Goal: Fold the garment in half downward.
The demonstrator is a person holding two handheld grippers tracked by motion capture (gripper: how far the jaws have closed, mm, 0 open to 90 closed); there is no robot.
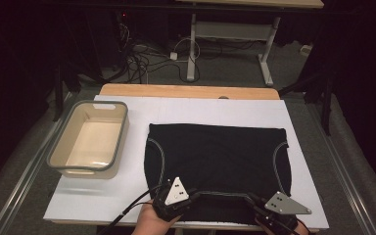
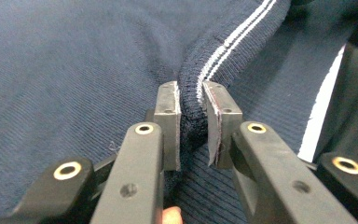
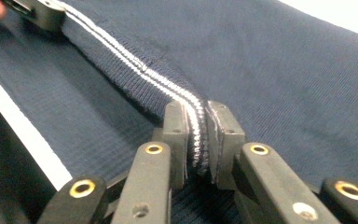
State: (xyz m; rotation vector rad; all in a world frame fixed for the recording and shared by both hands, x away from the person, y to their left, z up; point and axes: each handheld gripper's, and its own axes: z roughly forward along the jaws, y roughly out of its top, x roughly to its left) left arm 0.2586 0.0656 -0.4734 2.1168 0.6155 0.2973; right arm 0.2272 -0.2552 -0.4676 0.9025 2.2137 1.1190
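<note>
Dark navy garment (image 1: pixel 218 154) lies spread flat on the desk (image 1: pixel 254 110), right of the bin (image 1: pixel 90 138). Its near hem, ribbed with two white stripes (image 2: pixel 228 39), sits at the desk's front edge.

Left gripper (image 1: pixel 174 196) has its fingers (image 2: pixel 168 119) closed narrow on the hem, a fold of ribbing pinched between the pads. Right gripper (image 1: pixel 274 208) does the same further along the same hem; its fingers (image 3: pixel 175 135) clamp the striped band (image 3: pixel 193 126). The two grips stand well apart along the hem, near the garment's front corners. Judged: holding both corners keeps the edge taut and level, so the cloth can be lifted and folded away from the person without bunching.

Bin is empty, cream inside with a grey rim, just beside the garment's left edge, not touching it as far as can be told. Likely the destination once folded.

Nothing lies on the garment or between the grippers. Beyond the desk: floor cables (image 1: pixel 147 61) and another desk's legs (image 1: pixel 192 49), well clear of the work.
</note>
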